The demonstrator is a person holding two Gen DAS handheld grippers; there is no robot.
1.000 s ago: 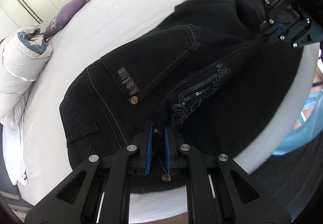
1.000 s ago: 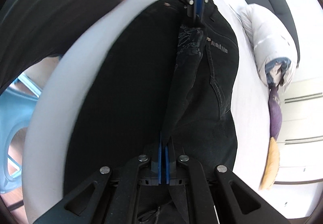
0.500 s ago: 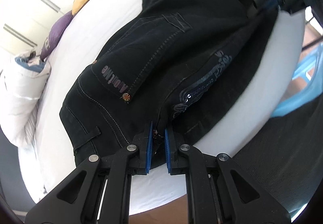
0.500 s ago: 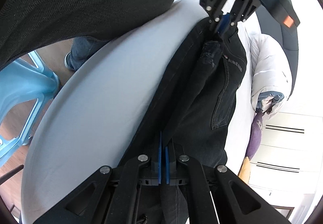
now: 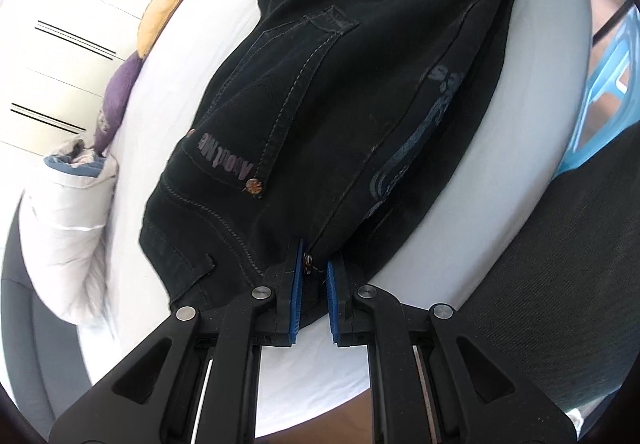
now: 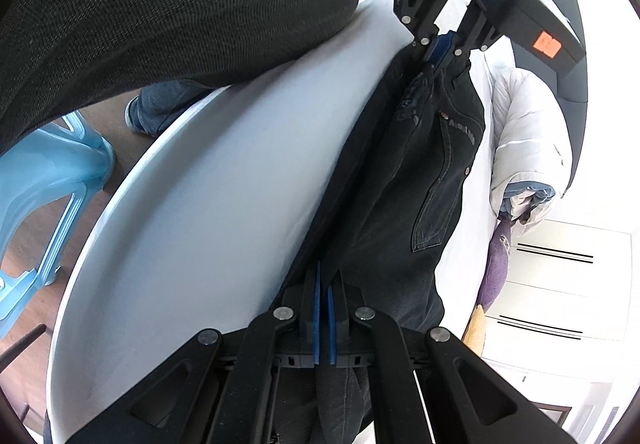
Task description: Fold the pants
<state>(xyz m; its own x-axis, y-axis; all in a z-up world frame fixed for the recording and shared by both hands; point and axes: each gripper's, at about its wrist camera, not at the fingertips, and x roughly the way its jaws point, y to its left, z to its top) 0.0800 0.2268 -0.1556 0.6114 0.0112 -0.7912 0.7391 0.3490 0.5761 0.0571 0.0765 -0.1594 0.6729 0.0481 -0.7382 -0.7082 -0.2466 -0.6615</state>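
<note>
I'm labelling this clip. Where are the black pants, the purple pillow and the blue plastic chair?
black pants [image 5: 320, 115]: left wrist view, on the back pocket.
purple pillow [image 5: 120, 91]: left wrist view, on its middle.
blue plastic chair [image 6: 48, 163]: right wrist view, on its frame.

Matt black denim pants [image 5: 340, 91] with metal rivets lie on a smooth white cloth bed [image 6: 200, 203].

Left wrist view close above the black pants [image 5: 328, 91], angled down along its fingers across the white bed [image 5: 192, 55], right wrist view likewise, from the opposite end, both sharing pants, bed and white jacket [image 6: 520, 131]
</note>
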